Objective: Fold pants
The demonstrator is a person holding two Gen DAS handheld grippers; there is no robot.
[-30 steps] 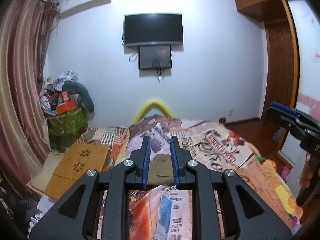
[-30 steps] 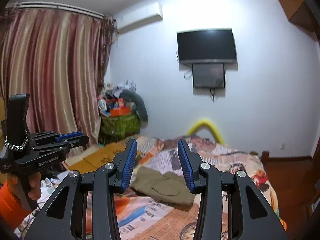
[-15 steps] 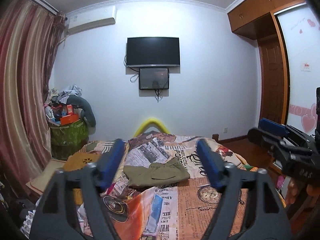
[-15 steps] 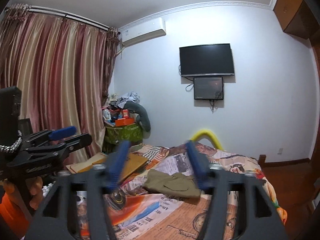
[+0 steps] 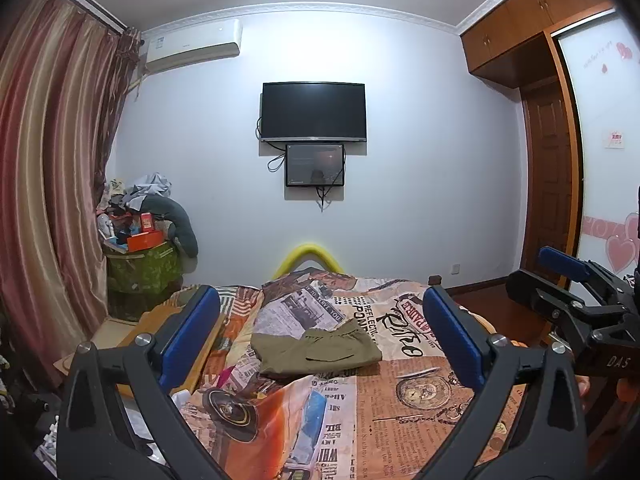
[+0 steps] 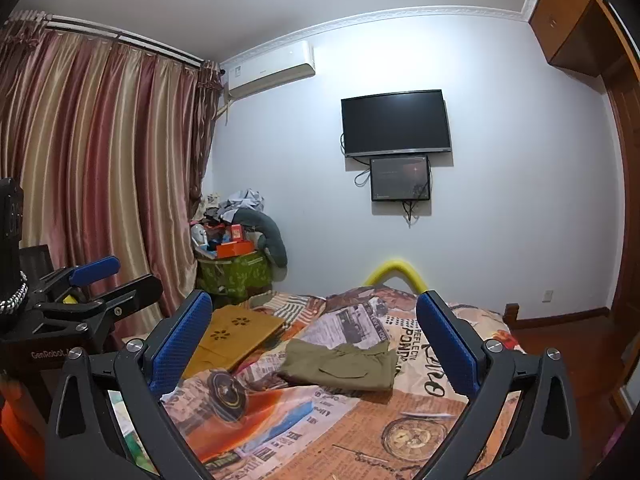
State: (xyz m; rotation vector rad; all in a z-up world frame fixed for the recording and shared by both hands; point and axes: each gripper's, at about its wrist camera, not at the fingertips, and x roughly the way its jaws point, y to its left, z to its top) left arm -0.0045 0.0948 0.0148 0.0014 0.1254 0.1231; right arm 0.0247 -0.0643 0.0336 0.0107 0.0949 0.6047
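Left wrist view: left gripper [image 5: 320,336] jaws had just been opening and stood wide apart, nothing between them. Pants [image 5: 316,350] lay folded at frame centre on the bed [image 5: 400,408], clear of the pads. Right gripper [image 6: 314,340] likewise spread wide, empty; pants [image 6: 340,364] centre frame.

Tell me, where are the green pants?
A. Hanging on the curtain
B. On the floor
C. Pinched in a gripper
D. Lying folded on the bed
D: the pants lie folded on the bed, with both grippers open and holding nothing.
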